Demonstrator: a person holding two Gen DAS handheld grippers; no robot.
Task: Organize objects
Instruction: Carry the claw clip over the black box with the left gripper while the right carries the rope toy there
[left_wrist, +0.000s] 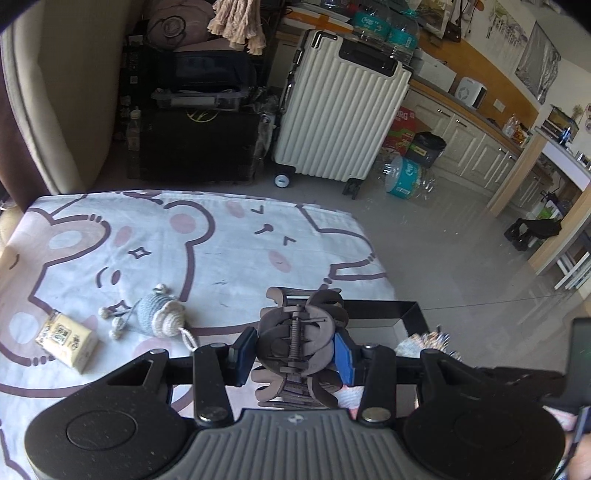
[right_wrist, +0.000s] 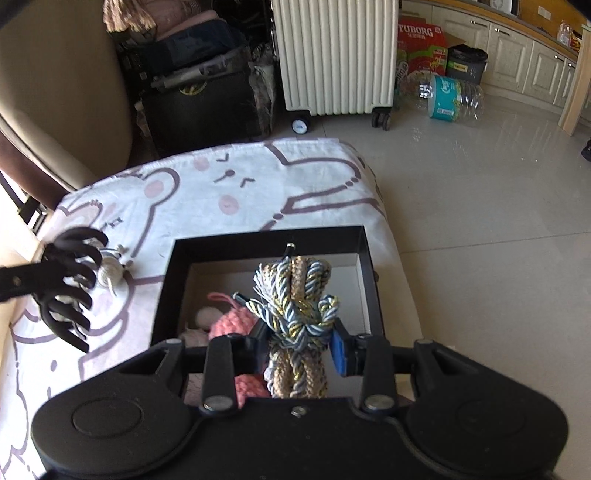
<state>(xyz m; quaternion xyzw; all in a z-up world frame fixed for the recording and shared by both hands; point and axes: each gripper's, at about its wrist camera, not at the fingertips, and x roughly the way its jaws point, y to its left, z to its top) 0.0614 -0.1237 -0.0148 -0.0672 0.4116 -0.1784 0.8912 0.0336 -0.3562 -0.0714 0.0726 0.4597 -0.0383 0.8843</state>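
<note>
My left gripper (left_wrist: 293, 349) is shut on a dark brown hair claw clip (left_wrist: 295, 332), held above the cartoon-bear cloth near the black box (left_wrist: 413, 314). The clip also shows at the left of the right wrist view (right_wrist: 68, 284). My right gripper (right_wrist: 299, 345) is shut on a knotted blue, gold and tan rope bundle (right_wrist: 295, 306), held over the open black box (right_wrist: 266, 240). A pink knitted toy (right_wrist: 231, 321) lies inside the box. A grey knitted mouse toy (left_wrist: 159, 312) and a small yellow patterned packet (left_wrist: 68, 339) lie on the cloth.
The cloth (left_wrist: 221, 240) covers a low table whose right edge drops to a tiled floor (left_wrist: 443, 258). A cream suitcase (left_wrist: 340, 107), black bags (left_wrist: 199, 140), a beige chair (left_wrist: 62, 92) and plastic bottles (left_wrist: 404, 177) stand beyond.
</note>
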